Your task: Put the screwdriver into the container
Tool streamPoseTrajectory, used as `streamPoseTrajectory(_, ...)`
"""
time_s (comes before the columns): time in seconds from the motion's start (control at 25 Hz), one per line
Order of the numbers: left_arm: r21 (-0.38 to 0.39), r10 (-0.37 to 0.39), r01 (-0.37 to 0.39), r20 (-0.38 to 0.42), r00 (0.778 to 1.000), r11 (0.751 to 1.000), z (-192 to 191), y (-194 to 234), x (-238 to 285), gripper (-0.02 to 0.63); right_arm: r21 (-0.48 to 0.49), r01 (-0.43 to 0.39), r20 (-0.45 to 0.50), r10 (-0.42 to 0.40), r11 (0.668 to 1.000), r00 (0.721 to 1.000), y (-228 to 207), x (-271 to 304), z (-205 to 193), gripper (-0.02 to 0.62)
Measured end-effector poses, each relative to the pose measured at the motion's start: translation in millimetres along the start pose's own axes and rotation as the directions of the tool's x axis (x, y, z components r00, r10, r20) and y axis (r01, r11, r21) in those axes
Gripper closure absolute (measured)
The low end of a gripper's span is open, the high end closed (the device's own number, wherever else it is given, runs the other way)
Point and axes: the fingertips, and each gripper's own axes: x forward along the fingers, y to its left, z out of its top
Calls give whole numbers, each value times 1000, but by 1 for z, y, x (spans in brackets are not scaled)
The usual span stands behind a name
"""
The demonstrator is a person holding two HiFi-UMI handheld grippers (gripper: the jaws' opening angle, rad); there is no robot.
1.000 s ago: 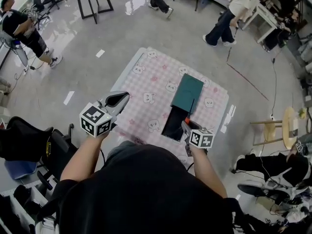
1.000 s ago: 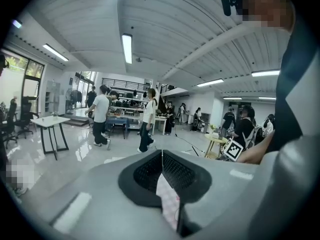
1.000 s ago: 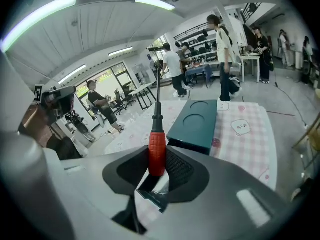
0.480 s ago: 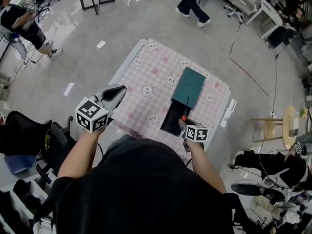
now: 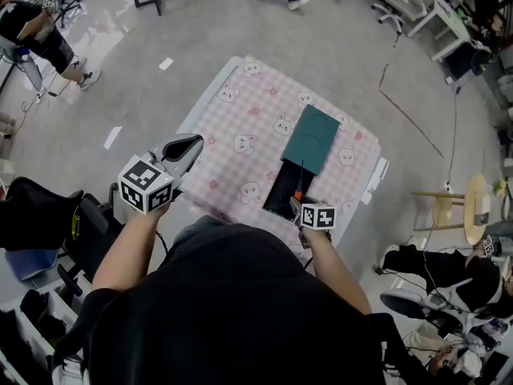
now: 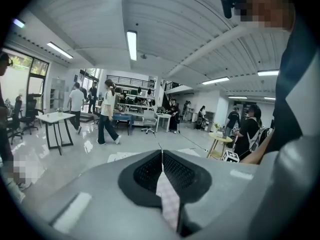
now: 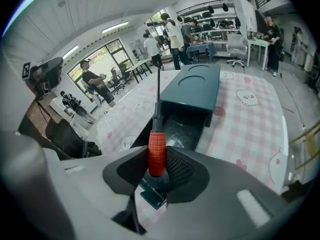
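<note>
1. Pinching the screwdriver point(image 7: 156, 151) by its ribbed red handle in the right gripper point(image 7: 156, 166), jaws pressed tight on both sides. Shaft pointing straight out ahead of the jaws, tip leading, probably so as to feed the tool in lengthwise.
2. Directly ahead of and below that gripper: the container point(image 7: 181, 129), a dark tray with its near end uncovered. Over its far end, level with the shaft's tip, a teal lid point(image 7: 194, 89), likely pushed back to leave the opening on the gripper's side.
3. Seen from the head view, lined up the same way: jaws at the tray's near edge, shaft reaching out over the opening. Not yet laid inside, as far as can be judged.
4. Far off to the left of the right gripper, well apart from the tray: the left gripper point(image 6: 162, 160), raised, jaws shut together on nothing. Seemingly parked out of the way, since the drop calls for one tool only.
5. Beneath both grippers, a pink checked cloth point(image 5: 240, 111) spread under the tray.
6. Next, by judgement: lowering into the open end, then parting the jaws. Possible snag: the long shaft knocking the lid's edge or riding up on it.
</note>
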Motion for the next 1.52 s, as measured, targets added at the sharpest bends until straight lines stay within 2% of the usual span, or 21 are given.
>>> streamPoseTrajectory(0.52,-17,19,-20,-12,1000,1000,-4,11,-3,598,5,-19,-131,20,1000,991,6,26,-24,460)
streamPoseTrajectory(0.88,-33,27,-27,-16,1000,999,-14,14,-11,598,-10,9,-199,-11,1000,980,5,40,-31,460)
streamPoseTrajectory(1.2,-39,31,-31,-11,999,999,-15,17,-13,598,73,22,-245,-3,997,969,5,49,-26,460)
streamPoseTrajectory(1.52,-51,26,-27,-10,1000,998,-18,24,-10,598,118,39,-321,1,992,947,8,59,-26,460)
